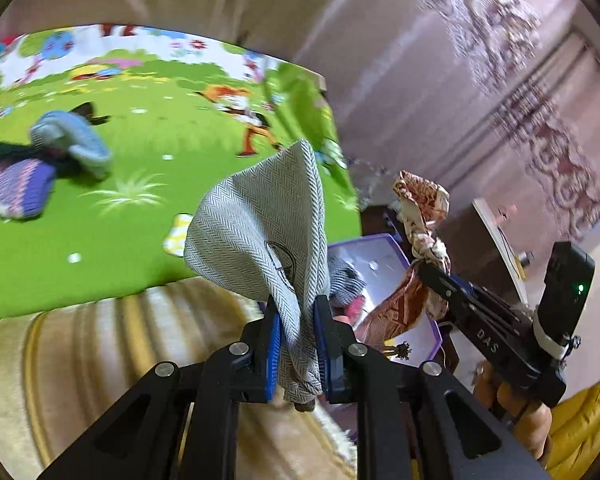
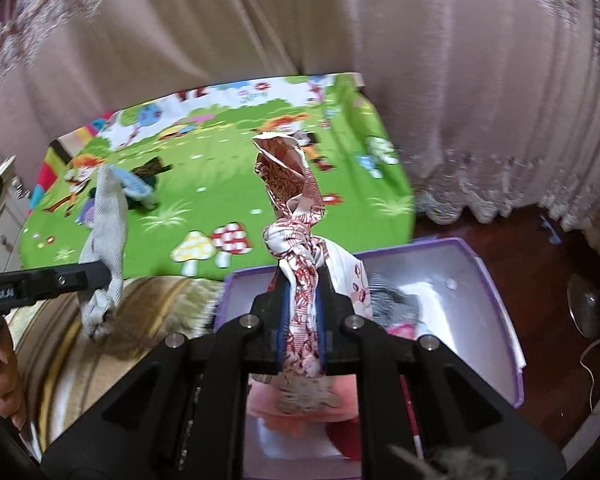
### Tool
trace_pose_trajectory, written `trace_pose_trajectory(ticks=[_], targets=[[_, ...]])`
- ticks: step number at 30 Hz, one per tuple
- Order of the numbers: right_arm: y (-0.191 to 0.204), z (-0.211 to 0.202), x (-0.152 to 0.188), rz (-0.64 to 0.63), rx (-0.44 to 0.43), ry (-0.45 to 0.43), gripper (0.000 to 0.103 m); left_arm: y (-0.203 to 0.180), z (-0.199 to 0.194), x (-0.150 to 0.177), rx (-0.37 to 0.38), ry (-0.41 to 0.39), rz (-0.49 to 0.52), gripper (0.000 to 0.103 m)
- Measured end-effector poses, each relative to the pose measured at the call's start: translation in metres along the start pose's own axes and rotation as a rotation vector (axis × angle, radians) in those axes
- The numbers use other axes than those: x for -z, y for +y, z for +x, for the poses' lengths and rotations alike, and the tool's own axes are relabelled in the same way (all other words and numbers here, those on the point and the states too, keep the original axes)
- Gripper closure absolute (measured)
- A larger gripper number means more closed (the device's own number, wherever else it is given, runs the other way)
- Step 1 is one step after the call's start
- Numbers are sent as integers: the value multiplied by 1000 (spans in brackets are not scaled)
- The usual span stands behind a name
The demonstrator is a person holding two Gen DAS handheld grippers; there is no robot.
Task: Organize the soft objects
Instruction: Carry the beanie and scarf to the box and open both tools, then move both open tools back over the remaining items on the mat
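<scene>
My left gripper [image 1: 297, 312] is shut on a grey herringbone cloth [image 1: 260, 224] that stands up between its blue pads; the cloth also shows in the right wrist view [image 2: 108, 216]. My right gripper [image 2: 300, 280] is shut on a knotted red-and-white patterned scarf [image 2: 296, 208], held above a purple-rimmed white box [image 2: 472, 280]. The scarf [image 1: 420, 216] and right gripper [image 1: 432, 270] show at the right of the left wrist view. More soft items lie on the green cartoon mat [image 1: 120, 232]: a light blue knit piece [image 1: 76, 140], a purple knit piece [image 1: 16, 188] and dark cloth.
The box [image 1: 384, 248] holds a grey checked cloth [image 2: 400, 304] and pink items [image 2: 300, 408]. A beige striped rug [image 1: 100, 360] lies between mat and box. Curtains [image 2: 460, 80] hang behind. Dark wood floor [image 2: 540, 280] and a lamp base [image 2: 588, 308] are at right.
</scene>
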State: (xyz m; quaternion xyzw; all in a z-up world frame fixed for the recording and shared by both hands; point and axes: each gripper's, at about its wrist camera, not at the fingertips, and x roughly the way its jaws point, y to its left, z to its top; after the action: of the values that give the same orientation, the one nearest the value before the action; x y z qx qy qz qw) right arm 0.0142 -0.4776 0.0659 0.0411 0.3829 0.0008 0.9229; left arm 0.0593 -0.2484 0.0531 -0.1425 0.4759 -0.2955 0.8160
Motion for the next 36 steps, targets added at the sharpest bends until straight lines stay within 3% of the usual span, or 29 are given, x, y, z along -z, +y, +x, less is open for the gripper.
trace_pose_trajectory(ticks=[7,9,10,11,12,13,14,18,20,22,23,25,26,29,31,33,36], targets=[[-35,-10,1,51,122,-14,88,-38,29,-6,36,49,106,86],[-41,-11,2,63,140,-8,87,-46,39,-8,44,73,130,80],[-44,-11,3,69,150,-3,80,-49,44,-8,49,89,138,72],[-47,-10,3,76,157,1,65,-51,47,-9,51,100,145,62],[-50,-10,3,84,164,2,55,-51,49,-9,48,103,150,57],[-50,-11,3,84,166,-2,36,-51,48,-9,47,100,153,51],[-49,-14,3,81,172,-17,26,-51,47,-9,48,96,161,47],[-44,-20,-2,70,187,-58,19,-51,35,-12,9,54,206,46],[-40,-23,-5,68,188,-81,14,-53,27,-14,-13,21,238,37],[-34,-26,-8,58,202,-106,10,-55,15,-17,-86,-30,257,30],[-31,-28,-9,52,211,-112,7,-54,10,-18,-98,-62,257,29],[-22,-29,-13,20,264,-122,5,-49,-4,-18,-126,-151,257,27],[-19,-29,-15,9,279,-125,5,-47,-8,-18,-138,-168,261,23],[-4,-30,-17,-36,339,-145,4,-41,-16,-22,-122,-201,321,22],[5,-30,-19,-38,354,-153,3,-35,-23,-23,-155,-243,358,22],[13,-29,-22,-50,341,-166,3,-27,-33,-24,-179,-278,351,22],[19,-27,-25,-45,244,-158,3,-3,-42,-32,-201,-275,325,22]])
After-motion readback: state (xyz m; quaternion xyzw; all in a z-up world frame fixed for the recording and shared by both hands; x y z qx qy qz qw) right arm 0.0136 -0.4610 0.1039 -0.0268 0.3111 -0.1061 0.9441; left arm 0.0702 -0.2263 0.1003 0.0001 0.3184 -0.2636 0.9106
